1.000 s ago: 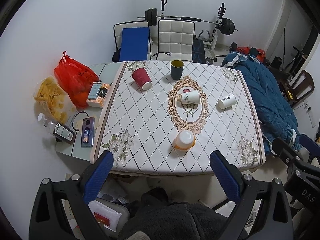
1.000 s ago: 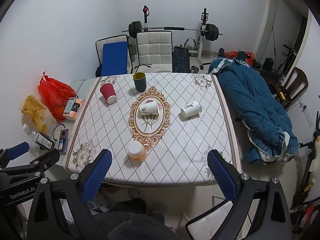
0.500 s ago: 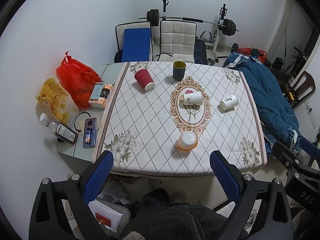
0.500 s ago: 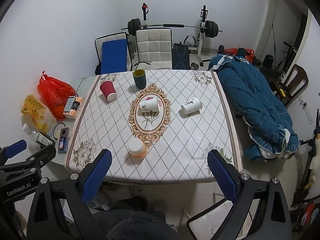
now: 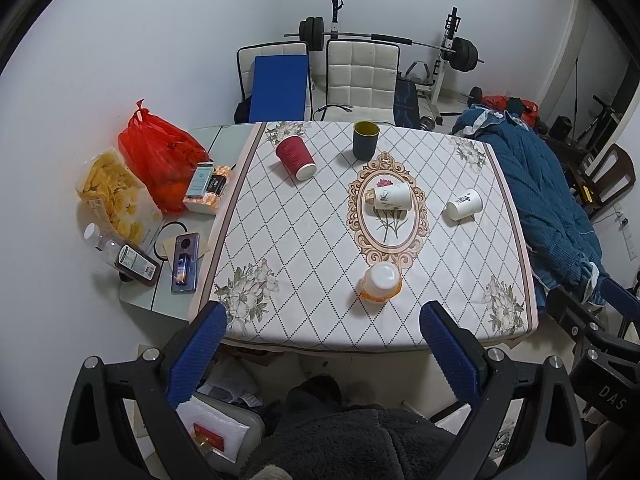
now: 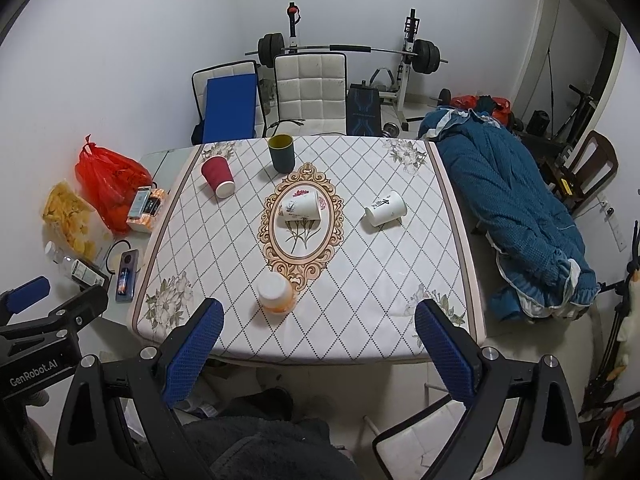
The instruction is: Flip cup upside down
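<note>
Several cups are on the table (image 5: 304,320). A red paper cup (image 5: 295,158) (image 6: 217,178) lies on its side at the far left. A dark cup (image 5: 365,140) (image 6: 282,154) stands upright at the back. A white flowered cup (image 5: 390,197) (image 6: 301,207) lies on its side in the middle. A white cup with black writing (image 5: 464,204) (image 6: 386,208) lies on its side at the right. An orange-and-white cup (image 5: 381,282) (image 6: 276,292) stands upside down near the front. My left gripper (image 5: 322,350) and right gripper (image 6: 318,346) are both open and empty, well back from the table's front edge.
A red bag (image 5: 160,160), snack bag (image 5: 112,196), phone (image 5: 185,256) and bottles lie on the glass side table at left. Chairs (image 5: 362,76) and a barbell rack stand behind. A blue quilt (image 5: 548,204) drapes at the right. A dark fleece sleeve (image 5: 352,440) is below.
Both grippers have shifted slightly, so the table sits a little lower and nearer in view. The cups have not moved. Both grippers stay open.
</note>
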`<move>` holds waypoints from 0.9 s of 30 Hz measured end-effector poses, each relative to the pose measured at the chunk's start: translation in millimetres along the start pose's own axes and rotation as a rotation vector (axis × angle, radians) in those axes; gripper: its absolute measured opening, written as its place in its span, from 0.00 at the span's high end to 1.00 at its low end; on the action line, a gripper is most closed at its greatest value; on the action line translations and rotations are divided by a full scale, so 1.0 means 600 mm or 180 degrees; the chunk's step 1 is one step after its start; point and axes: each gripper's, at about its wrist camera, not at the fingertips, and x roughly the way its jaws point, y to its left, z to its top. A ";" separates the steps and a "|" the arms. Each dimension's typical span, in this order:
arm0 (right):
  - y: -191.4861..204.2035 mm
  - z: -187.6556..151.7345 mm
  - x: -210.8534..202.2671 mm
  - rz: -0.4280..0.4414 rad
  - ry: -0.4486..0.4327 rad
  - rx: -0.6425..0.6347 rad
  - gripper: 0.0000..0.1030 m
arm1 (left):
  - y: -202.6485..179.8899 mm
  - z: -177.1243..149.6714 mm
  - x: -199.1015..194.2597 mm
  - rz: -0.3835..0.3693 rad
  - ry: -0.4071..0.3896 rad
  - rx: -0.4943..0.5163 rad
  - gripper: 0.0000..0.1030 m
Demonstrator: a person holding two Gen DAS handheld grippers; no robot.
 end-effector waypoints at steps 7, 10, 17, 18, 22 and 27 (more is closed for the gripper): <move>0.000 -0.003 0.003 0.0003 0.0020 -0.0005 0.04 | -0.002 0.002 0.002 0.0012 0.0010 0.0014 0.04; 0.000 -0.003 0.005 -0.0002 0.0018 -0.0006 0.04 | -0.004 0.003 0.003 0.0023 0.0008 0.0021 0.04; -0.001 -0.002 0.006 0.0003 0.0020 -0.0008 0.04 | -0.007 0.003 0.003 0.0037 0.0007 0.0037 0.04; -0.001 -0.002 0.006 0.0003 0.0020 -0.0008 0.04 | -0.007 0.003 0.002 0.0035 0.0006 0.0044 0.04; -0.001 -0.001 0.007 0.0011 0.0025 -0.0002 0.04 | -0.010 0.004 0.004 0.0034 0.0021 0.0045 0.04; -0.002 0.002 0.008 0.0014 0.0028 -0.0001 0.04 | -0.013 0.004 0.004 0.0039 0.0025 0.0050 0.04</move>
